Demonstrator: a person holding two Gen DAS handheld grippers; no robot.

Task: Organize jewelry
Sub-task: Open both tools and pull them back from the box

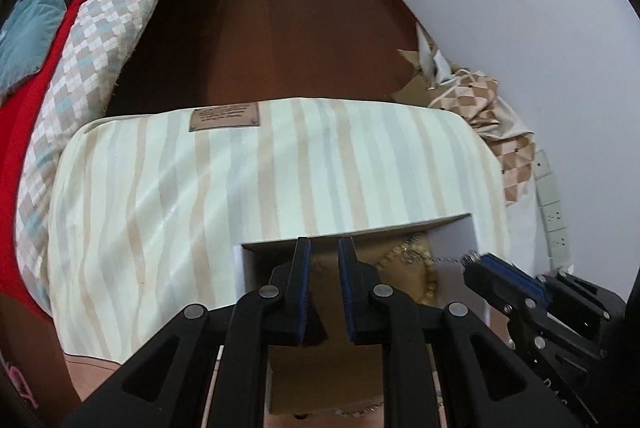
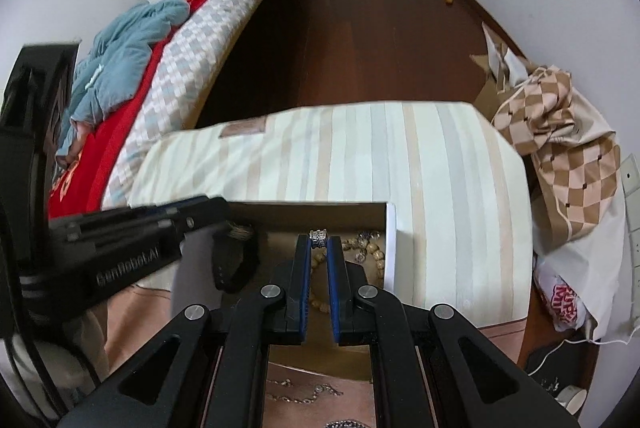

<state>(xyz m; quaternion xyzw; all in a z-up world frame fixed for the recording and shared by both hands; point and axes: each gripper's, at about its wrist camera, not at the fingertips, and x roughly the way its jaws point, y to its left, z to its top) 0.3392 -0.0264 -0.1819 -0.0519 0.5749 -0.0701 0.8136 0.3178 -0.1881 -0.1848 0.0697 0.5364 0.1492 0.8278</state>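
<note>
Jewelry: silver chain [image 1: 450, 260] strung taut over open cardboard box [image 1: 360, 226], low centre on striped cushion [image 1: 240, 188]. Far left, bed with red cover [image 1: 24, 132]. Left gripper [image 1: 325, 244] over box, pads close together; what it pinches, cannot tell. Beaded bracelets [image 2: 366, 248] heaped inside box. Right gripper [image 2: 319, 237] pinches silver link end at tips, probably to keep chain untangled for lowering. More chains on pink surface [image 2: 304, 394] below, unsorted.
</note>
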